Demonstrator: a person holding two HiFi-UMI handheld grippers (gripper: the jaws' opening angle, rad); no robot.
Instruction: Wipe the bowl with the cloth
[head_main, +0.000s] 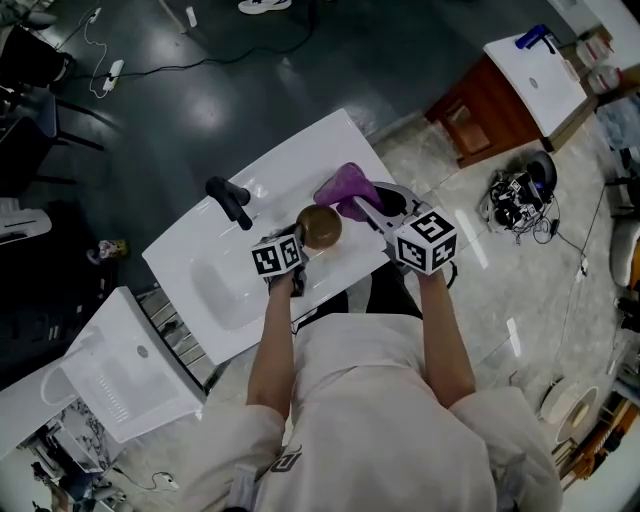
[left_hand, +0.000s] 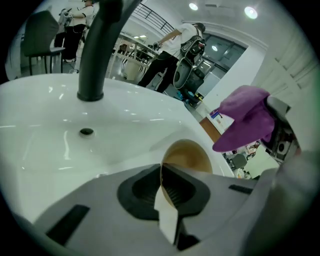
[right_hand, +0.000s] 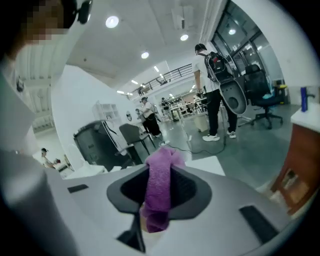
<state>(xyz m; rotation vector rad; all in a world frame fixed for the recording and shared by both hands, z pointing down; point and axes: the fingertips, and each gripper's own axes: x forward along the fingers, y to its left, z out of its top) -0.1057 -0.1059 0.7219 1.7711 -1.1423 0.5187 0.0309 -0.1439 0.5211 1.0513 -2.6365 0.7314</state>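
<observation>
Over the white washbasin, just right of its black faucet, the left tongs are clamped on the rim of the brown bowl. One jaw is inside the wall and one outside, and the bowl is lifted above the basin. The bowl looks stiff, smooth and light. Held by a thin edge alone, it could slip or swivel under pressure, so wiping strokes should be gentle and push toward the grip. Just beside it, the purple cloth is pinched in the right tongs, with a soft fold bunched beyond the jaws and a tail behind. It will give and drape, so the bunched end is the part to press in. It seems not yet to touch the bowl. Both forearms reach forward, nearly parallel, with the right one angled inward toward the bowl.
</observation>
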